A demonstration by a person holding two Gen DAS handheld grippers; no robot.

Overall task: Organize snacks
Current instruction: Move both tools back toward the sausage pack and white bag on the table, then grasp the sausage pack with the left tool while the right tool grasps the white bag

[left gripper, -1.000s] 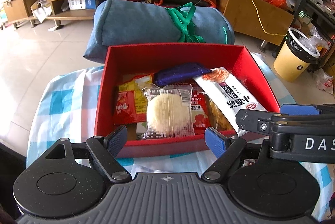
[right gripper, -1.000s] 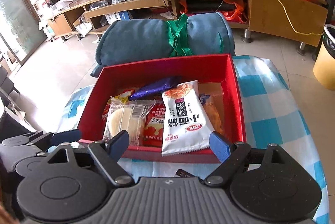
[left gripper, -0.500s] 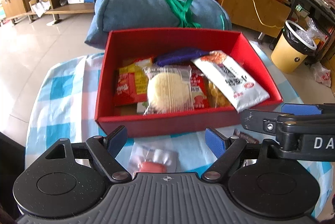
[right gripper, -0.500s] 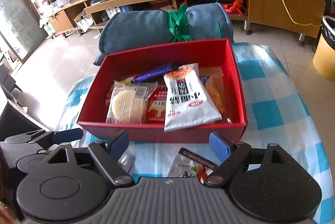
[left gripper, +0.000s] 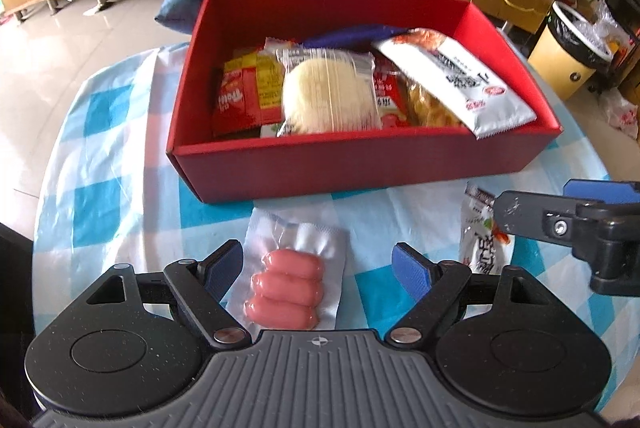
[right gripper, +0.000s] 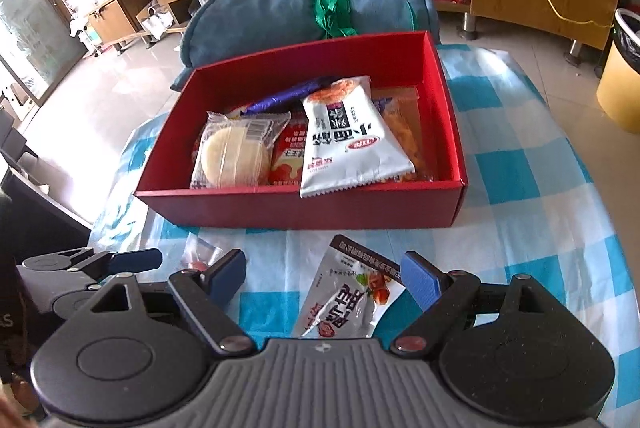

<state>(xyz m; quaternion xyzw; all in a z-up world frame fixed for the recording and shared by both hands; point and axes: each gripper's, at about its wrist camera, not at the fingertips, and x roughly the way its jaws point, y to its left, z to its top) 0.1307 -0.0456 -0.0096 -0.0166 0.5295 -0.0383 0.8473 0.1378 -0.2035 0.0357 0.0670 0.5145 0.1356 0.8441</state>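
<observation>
Two fisheye views, each from behind a gripper, low over the near edge of the desk (left gripper: 112,164), facing the red box (left gripper: 360,164) and the wooden shelving beyond. Left view close above a sausage pack (left gripper: 294,280); right view close above a white snack pouch (right gripper: 348,296). Shared: box (right gripper: 304,210), checked cloth, blue roll (right gripper: 260,16).

The left gripper (left gripper: 318,266) hangs low over the table on the near side of the red box (left gripper: 360,164), jaws spread wide, its blue pads (left gripper: 222,268) apart and closed on nothing. The right gripper (right gripper: 324,276) sits level with it, also on the near side of the box, its jaws equally wide and gripping nothing. The two point the same way toward the box, side by side and close together.
</observation>
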